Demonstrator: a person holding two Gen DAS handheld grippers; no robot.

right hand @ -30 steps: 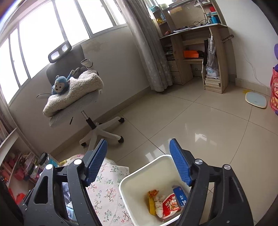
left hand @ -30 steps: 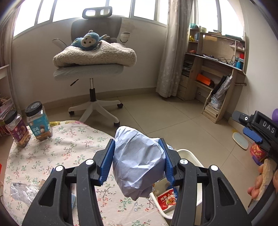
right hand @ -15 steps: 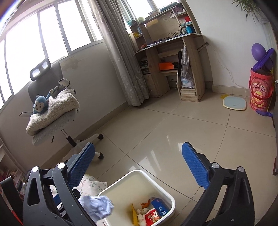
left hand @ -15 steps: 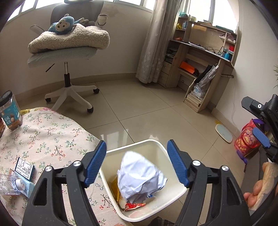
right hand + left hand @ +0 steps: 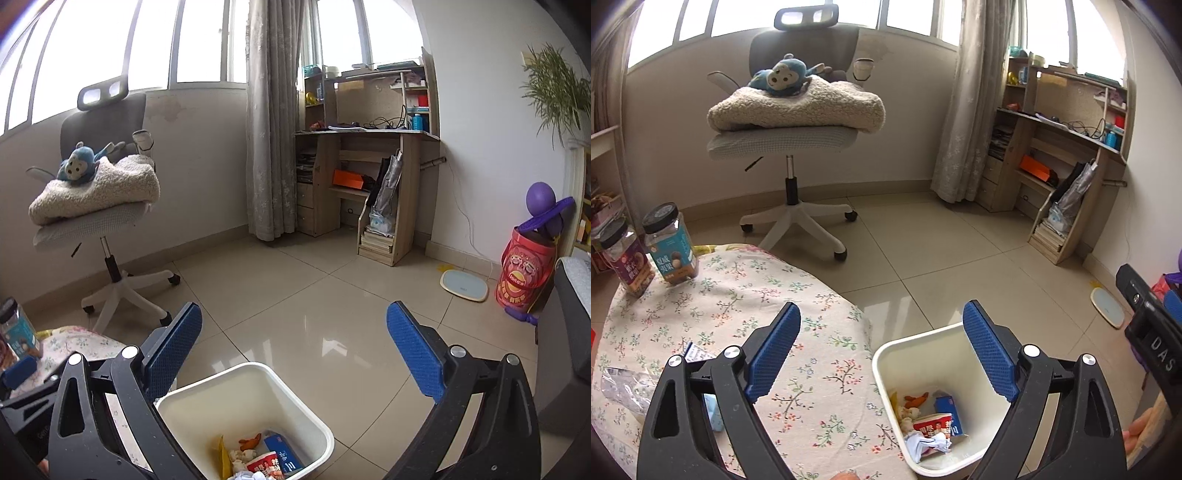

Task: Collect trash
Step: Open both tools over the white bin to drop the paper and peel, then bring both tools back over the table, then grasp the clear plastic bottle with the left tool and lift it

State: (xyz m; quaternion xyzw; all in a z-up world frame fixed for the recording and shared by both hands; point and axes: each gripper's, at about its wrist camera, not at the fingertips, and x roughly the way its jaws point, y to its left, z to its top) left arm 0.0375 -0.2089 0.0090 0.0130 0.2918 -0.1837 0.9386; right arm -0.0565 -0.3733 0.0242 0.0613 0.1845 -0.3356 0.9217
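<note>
Left hand-held gripper (image 5: 881, 345) spread wide, empty, above one white bin (image 5: 916, 349) beside floral-cloth surface (image 5: 738, 295). Right hand-held gripper (image 5: 293, 345) likewise spread, empty. One crumpled paper wad (image 5: 929, 443) inside bin among wrappers. Two jars (image 5: 670, 243) on surface's far edge. One office chair (image 5: 790, 122) behind.

Trash gathered in a white bin on the floor

A crumpled pale-blue paper wad (image 5: 929, 443) is seen lying atop the litter inside the cream-white bin (image 5: 916, 343) (upright, open-topped), which stands just beside the floral-clothed worktop (image 5: 738, 295). A red-printed wrapper (image 5: 934, 424), a blue carton (image 5: 947, 406) and yellowish scraps are packed beneath and beside it.
</note>
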